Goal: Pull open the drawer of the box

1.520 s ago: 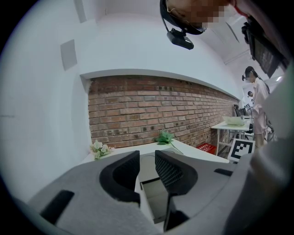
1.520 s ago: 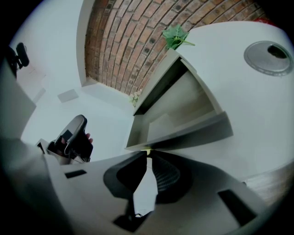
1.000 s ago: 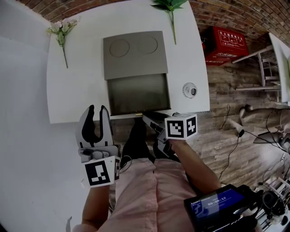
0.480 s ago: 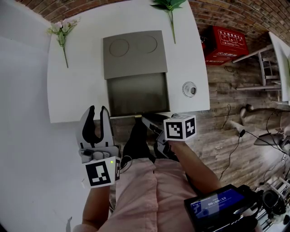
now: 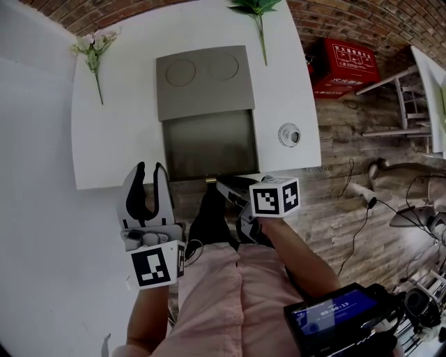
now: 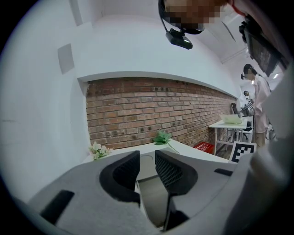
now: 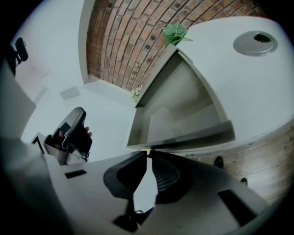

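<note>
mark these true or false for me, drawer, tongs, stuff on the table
1. The drawer of the grey box stands pulled open. True.
2. The left tongs grip the drawer's handle. False: they are open and empty, off the table's near edge; the right tongs pinch the small yellow knob on the drawer's front.
3. A round silver disc lies inside the drawer. False: it lies on the white table, to the right of the drawer, which looks empty.
4. A green leafy sprig lies on the table beyond the box. True.
</note>
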Tool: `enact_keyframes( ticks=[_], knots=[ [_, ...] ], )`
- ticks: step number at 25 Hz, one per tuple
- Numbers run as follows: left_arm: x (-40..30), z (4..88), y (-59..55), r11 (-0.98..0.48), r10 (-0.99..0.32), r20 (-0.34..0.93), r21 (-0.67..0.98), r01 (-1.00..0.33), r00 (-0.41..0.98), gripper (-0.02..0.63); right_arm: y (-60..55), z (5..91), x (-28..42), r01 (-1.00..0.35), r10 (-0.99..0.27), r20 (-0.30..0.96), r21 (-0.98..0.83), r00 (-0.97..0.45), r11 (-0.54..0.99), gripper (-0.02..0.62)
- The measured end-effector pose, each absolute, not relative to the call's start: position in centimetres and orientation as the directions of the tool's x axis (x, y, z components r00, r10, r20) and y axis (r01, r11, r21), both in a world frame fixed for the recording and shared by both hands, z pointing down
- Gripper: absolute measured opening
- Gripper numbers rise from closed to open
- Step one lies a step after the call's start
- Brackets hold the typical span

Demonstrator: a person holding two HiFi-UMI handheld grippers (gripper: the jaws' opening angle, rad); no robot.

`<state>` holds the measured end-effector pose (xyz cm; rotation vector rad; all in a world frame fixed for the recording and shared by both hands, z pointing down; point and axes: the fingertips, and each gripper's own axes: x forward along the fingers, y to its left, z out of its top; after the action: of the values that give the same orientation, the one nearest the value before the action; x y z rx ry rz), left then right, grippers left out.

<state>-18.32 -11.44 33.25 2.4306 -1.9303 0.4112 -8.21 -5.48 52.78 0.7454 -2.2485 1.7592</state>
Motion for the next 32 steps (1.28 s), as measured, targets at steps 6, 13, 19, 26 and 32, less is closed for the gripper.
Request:
enact_keyframes(
  ticks=[6, 13, 19, 26, 32],
  knots=[
    [-17.9, 33.5, -11.5, -0.246, -0.954, 0.214, -0.15, -0.958, 0.212, 0.109, -5.9, 52.9, -8.0, -0.489, -0.286, 0.435, -0.859, -0.854, 0.151, 0.06],
    [-17.3, 32.3, -10.3, -0.238, -0.961, 0.185, -0.156, -0.959, 0.208, 0.107, -3.0, 52.7, -7.7, -0.488, -0.247, 0.442, -0.855, -0.862, 0.176, 0.143],
    [-14.1, 29.0, -7.6, -0.249, -0.965, 0.119, -0.138, -0.958, 0.234, 0.107, -0.2, 48.6, -4.7, -0.498, -0.29, 0.425, -0.828, -0.857, 0.257, 0.13],
    [-10.0, 21.6, -7.3, -0.29, -0.955, -0.037, -0.103, -0.952, 0.295, 0.095, -6.0, 33.1, 1.3, -0.703, -0.653, 0.297, -0.462, -0.697, 0.541, 0.067],
    [-6.9, 14.8, -7.0, -0.292, -0.936, -0.164, -0.136, -0.947, 0.313, 0.05, -6.6, 22.0, 6.0, -0.855, -0.853, 0.079, -0.095, -0.517, 0.51, 0.018]
  ],
)
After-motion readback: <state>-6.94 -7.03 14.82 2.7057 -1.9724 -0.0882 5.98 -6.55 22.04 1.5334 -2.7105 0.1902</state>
